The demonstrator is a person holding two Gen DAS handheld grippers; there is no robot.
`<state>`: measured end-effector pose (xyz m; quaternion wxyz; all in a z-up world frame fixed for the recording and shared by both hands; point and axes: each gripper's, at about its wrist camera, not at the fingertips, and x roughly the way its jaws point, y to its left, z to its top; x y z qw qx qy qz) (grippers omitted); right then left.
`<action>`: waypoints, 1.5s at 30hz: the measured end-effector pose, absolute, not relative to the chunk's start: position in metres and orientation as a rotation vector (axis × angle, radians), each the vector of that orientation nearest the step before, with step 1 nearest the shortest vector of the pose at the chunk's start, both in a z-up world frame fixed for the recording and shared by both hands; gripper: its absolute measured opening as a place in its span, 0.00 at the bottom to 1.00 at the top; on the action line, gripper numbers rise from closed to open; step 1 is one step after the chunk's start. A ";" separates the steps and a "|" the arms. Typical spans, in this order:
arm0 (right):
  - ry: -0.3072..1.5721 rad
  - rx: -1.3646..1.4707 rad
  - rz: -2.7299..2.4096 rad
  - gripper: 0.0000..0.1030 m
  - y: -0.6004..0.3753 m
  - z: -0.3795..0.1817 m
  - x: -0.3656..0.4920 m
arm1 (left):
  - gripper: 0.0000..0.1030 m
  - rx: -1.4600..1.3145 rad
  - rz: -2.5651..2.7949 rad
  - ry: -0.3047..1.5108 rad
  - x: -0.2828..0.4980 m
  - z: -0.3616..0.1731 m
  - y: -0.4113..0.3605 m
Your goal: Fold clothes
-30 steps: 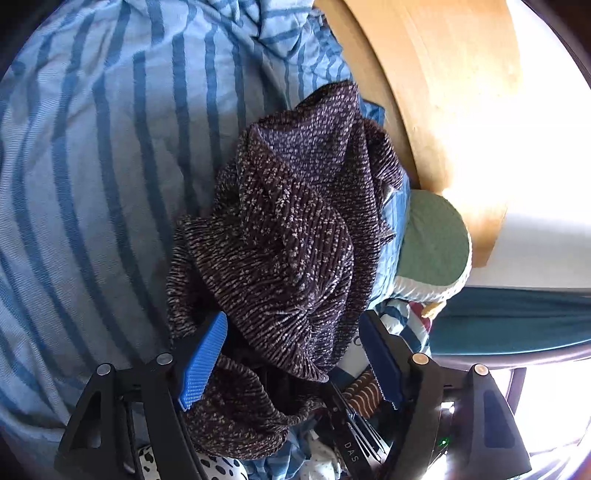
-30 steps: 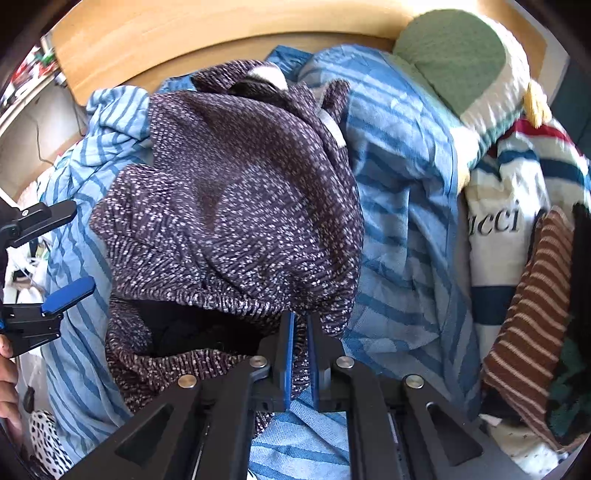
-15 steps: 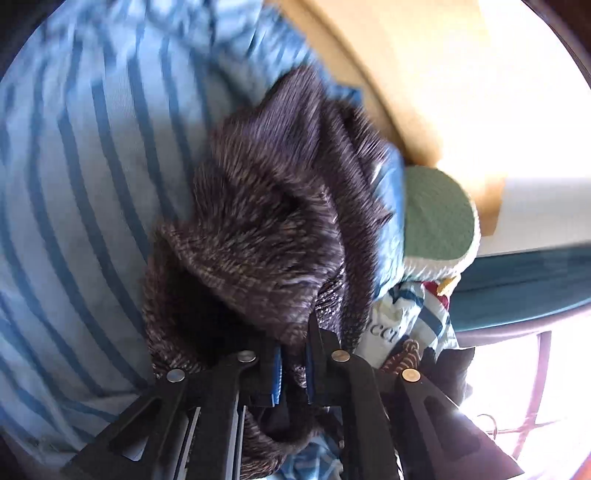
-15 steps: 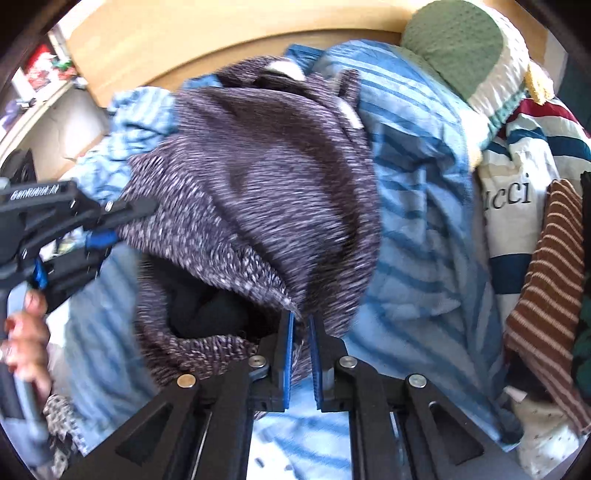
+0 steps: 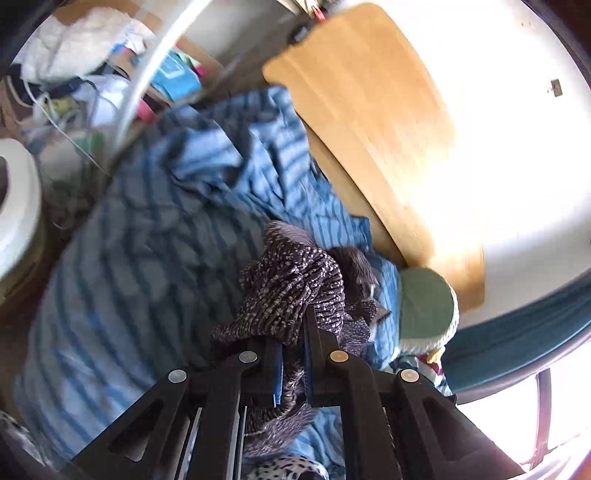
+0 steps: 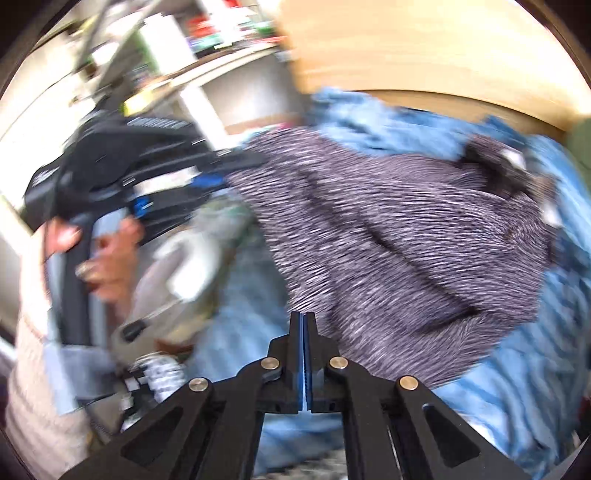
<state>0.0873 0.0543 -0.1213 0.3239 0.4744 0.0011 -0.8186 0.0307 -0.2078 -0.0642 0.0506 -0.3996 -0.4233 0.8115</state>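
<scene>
Blue-striped bedding [image 5: 155, 266] covers the bed, with cluttered shelves [image 6: 221, 33] at the far left, blurred beyond reading, and a wooden headboard [image 5: 373, 110] along the back.

Going left to right in the right wrist view: a hand [image 6: 110, 258] grips the handle of the left hand-held gripper [image 6: 225, 173], whose tips meet the left edge of a dark speckled knit [image 6: 406, 240]. The knit stretches from there across the middle, lifted off the bedding at its left and lower edges, its far right end down on the striped cover near the headboard. At bottom centre the right hand-held gripper [image 6: 304, 332] has its blue pads pressed flat together, right at the knit's lower edge; whether cloth is caught between them I cannot tell through the blur.

From the left wrist view, the left hand-held gripper [image 5: 293, 350] stands narrow, clamped on a bunched fold of the knit [image 5: 291, 291], which runs down between the pads. Right of it, a green-and-white cushion [image 5: 424, 306] sits against the headboard.
</scene>
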 end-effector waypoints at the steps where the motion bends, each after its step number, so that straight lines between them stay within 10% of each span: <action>1: 0.025 1.234 -2.125 0.01 0.043 -0.122 0.093 | 0.08 -1.228 2.488 -1.299 0.035 -0.066 -0.221; 4: 0.046 1.243 -2.098 0.16 0.019 -0.127 0.103 | 0.11 -1.423 2.504 -1.347 0.041 -0.101 -0.251; 6: 0.018 1.280 -2.134 0.44 0.024 -0.130 0.106 | 0.27 -1.622 2.541 -1.376 0.046 -0.129 -0.267; 8: 0.011 1.312 -2.188 0.44 0.036 -0.133 0.101 | 0.49 -1.810 2.568 -1.421 0.055 -0.154 -0.272; 14: -0.120 1.494 -2.373 0.52 0.094 -0.148 0.065 | 0.52 -1.734 2.495 -1.474 0.055 -0.155 -0.247; 21: -0.411 1.664 -2.545 0.67 0.201 -0.169 0.005 | 0.76 -1.718 2.502 -0.928 0.007 -0.107 -0.156; 32: -0.752 1.890 -2.479 0.66 0.287 -0.255 -0.088 | 0.76 -2.116 2.267 -0.731 -0.033 -0.193 -0.073; 34: -0.833 1.869 -2.449 0.60 0.289 -0.269 -0.102 | 0.76 -2.159 2.255 -0.703 -0.037 -0.204 -0.069; 38: -0.839 1.815 -2.436 0.05 0.283 -0.282 -0.120 | 0.76 -2.171 2.262 -0.718 -0.041 -0.207 -0.069; 45: -1.043 1.228 -2.629 0.03 0.340 -0.152 -0.073 | 0.76 -1.973 2.243 -0.937 -0.035 -0.149 -0.080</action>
